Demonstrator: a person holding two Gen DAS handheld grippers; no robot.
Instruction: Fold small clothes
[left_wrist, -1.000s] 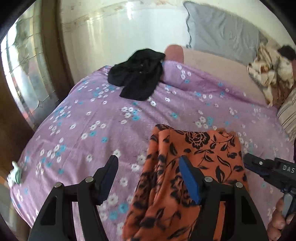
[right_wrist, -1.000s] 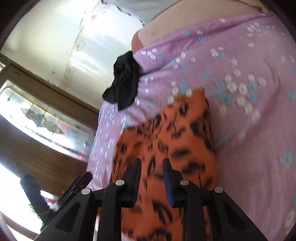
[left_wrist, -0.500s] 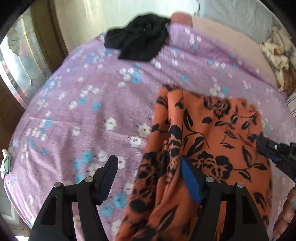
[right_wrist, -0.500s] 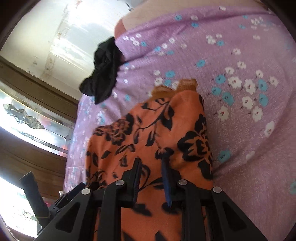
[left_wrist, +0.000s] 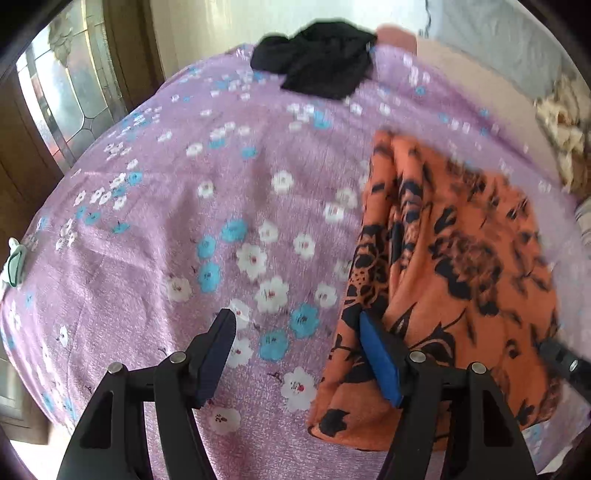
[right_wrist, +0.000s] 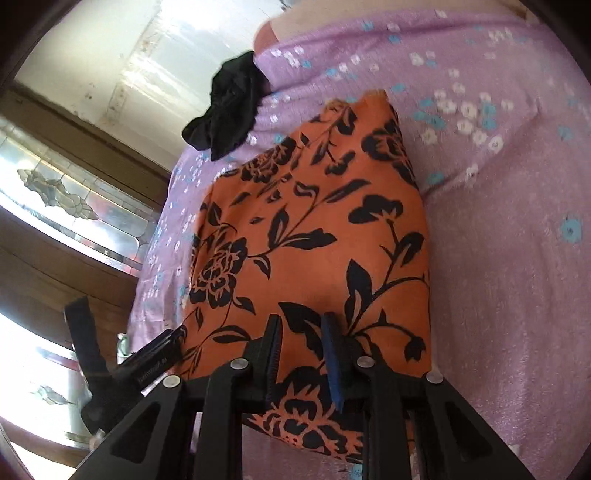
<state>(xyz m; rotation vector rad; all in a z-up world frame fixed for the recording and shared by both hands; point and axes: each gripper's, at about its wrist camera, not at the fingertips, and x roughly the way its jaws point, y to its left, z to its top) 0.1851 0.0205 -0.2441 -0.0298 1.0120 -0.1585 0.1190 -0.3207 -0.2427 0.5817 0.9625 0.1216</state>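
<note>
No legible text, label, brand or number is appearing in the left wrist view. In the right wrist view, the left gripper (right_wrist: 162, 350) is showing a short line of pale lettering along the side of its black body; the characters are reading too small and blurred to make out.

- A bed (left_wrist: 166, 221) fills the room's middle, spread with a lilac sheet (right_wrist: 517, 295) printed in white and blue flowers.
- Leaded glass window (left_wrist: 62, 96) in dark wood frame (right_wrist: 74, 266), daylight pouring in.
- Pale wall (right_wrist: 155, 48) behind.
- Grey pillow (left_wrist: 498, 40) at the head.
</note>
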